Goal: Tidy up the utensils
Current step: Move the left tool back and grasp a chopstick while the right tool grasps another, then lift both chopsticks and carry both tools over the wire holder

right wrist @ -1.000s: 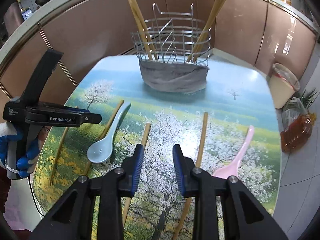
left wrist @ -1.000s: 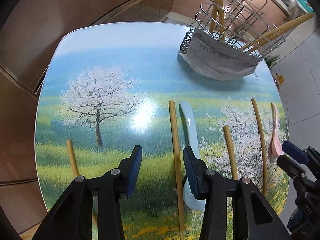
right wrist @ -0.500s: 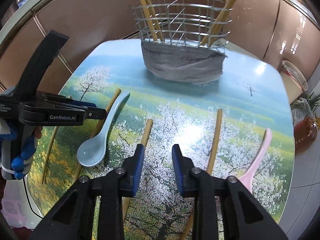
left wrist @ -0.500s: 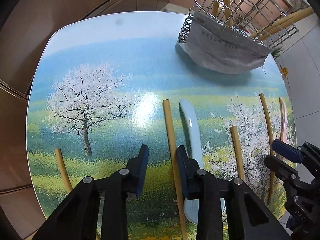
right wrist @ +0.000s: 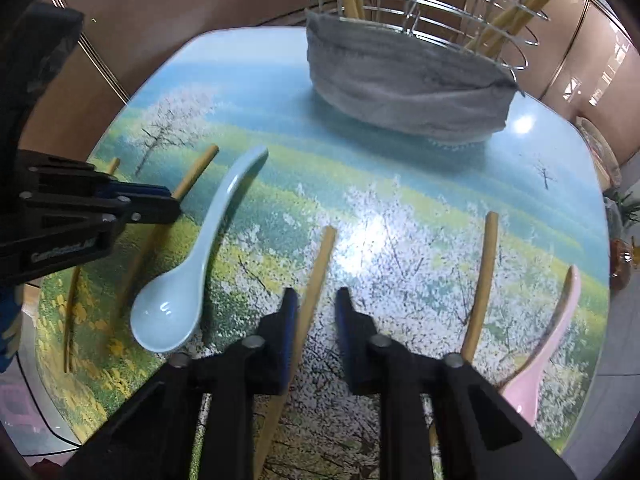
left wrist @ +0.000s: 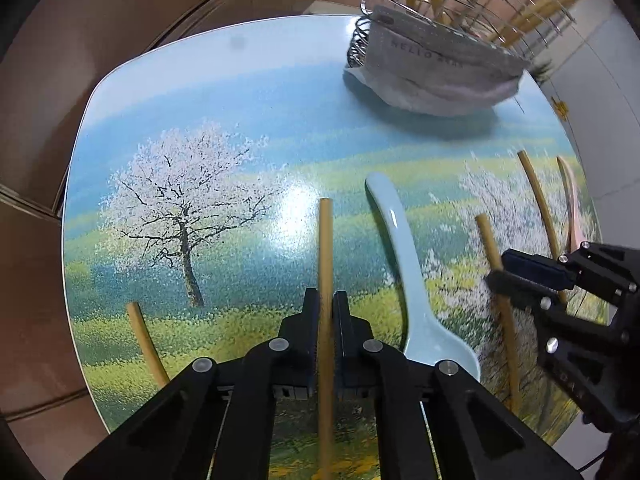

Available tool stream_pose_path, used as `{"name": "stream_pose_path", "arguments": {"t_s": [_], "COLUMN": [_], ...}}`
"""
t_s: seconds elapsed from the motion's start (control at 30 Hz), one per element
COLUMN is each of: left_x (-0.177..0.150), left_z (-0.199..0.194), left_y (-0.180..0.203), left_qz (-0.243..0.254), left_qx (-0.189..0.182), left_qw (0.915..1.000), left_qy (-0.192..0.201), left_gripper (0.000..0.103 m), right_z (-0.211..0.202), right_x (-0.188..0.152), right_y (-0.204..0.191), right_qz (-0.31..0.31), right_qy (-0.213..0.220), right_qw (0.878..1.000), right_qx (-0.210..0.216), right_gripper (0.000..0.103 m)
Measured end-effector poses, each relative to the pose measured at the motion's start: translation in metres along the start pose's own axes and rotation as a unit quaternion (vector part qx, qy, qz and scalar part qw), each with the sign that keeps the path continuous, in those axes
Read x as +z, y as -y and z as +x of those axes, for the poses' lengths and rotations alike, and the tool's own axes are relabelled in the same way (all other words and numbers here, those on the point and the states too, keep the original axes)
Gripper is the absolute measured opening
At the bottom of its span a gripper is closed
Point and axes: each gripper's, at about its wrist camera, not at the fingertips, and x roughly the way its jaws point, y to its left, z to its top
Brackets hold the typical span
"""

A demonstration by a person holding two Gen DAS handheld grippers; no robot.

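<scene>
My left gripper (left wrist: 326,304) is shut on a bamboo chopstick (left wrist: 325,248) that lies on the painted tabletop (left wrist: 224,92). A pale blue spoon (left wrist: 416,292) lies just to its right. My right gripper (right wrist: 316,304) is open, its jaws astride another chopstick (right wrist: 318,268) that lies between them. The blue spoon (right wrist: 192,276) lies to the left of it, a further chopstick (right wrist: 482,284) and a pink spoon (right wrist: 548,340) to the right. The wire utensil basket (right wrist: 408,68), wrapped in grey cloth, stands at the far side with several chopsticks upright in it.
A short chopstick (left wrist: 146,344) lies near the left front edge of the table. The left gripper (right wrist: 80,216) shows at the left of the right wrist view, the right gripper (left wrist: 560,292) at the right of the left wrist view. Brown cabinet panels (left wrist: 100,12) stand behind the table.
My left gripper has moved right and closed on the chopstick beside the blue spoon. My right gripper has dropped forward, so a chopstick now lies between its open jaws.
</scene>
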Motion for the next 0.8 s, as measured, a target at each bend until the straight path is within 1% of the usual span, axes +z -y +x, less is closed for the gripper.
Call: {"name": "stream_pose_path", "arguments": {"t_s": [0.07, 0.13, 0.2, 0.3, 0.37, 0.47, 0.5, 0.6, 0.7, 0.8], "left_x": [-0.002, -0.004, -0.005, -0.012, -0.020, -0.035, -0.040, -0.053, -0.069, -0.093], "left_z": [0.000, -0.001, -0.002, -0.004, -0.007, -0.020, -0.029, -0.053, -0.078, -0.101], "left_y": [0.001, 0.002, 0.002, 0.002, -0.001, -0.003, -0.004, -0.006, -0.004, 0.005], "left_qz": [0.000, -0.005, -0.016, -0.040, -0.053, -0.063, -0.068, -0.077, -0.076, -0.077], "left_qx": [0.003, 0.005, 0.007, 0.002, 0.003, -0.002, -0.009, -0.017, -0.019, -0.025], "left_qw": [1.0000, 1.0000, 0.9998, 0.9990, 0.9982, 0.9967, 0.9955, 0.9922, 0.9886, 0.9842], "left_qy": [0.002, 0.004, 0.008, 0.018, 0.029, 0.051, 0.066, 0.097, 0.129, 0.157], "left_gripper": [0.006, 0.006, 0.006, 0.006, 0.006, 0.006, 0.006, 0.006, 0.006, 0.006], "right_z": [0.003, 0.006, 0.007, 0.006, 0.001, -0.016, -0.026, -0.046, -0.076, -0.102], "right_x": [0.003, 0.006, 0.008, 0.007, -0.003, -0.015, -0.021, -0.036, -0.057, -0.077], "right_y": [-0.008, -0.015, -0.020, -0.021, -0.020, -0.020, -0.021, -0.019, -0.021, -0.021], "right_qz": [-0.003, -0.002, 0.001, 0.013, 0.025, 0.031, 0.029, 0.032, 0.034, 0.037], "right_qy": [-0.005, -0.008, -0.006, -0.001, 0.009, 0.041, 0.060, 0.094, 0.140, 0.176], "right_qw": [1.000, 1.000, 1.000, 1.000, 1.000, 0.999, 0.997, 0.994, 0.988, 0.982], "right_qx": [-0.016, -0.021, -0.027, -0.016, -0.001, 0.017, 0.026, 0.034, 0.046, 0.053], "right_gripper": [0.010, 0.007, 0.007, 0.007, 0.007, 0.007, 0.007, 0.007, 0.007, 0.007]}}
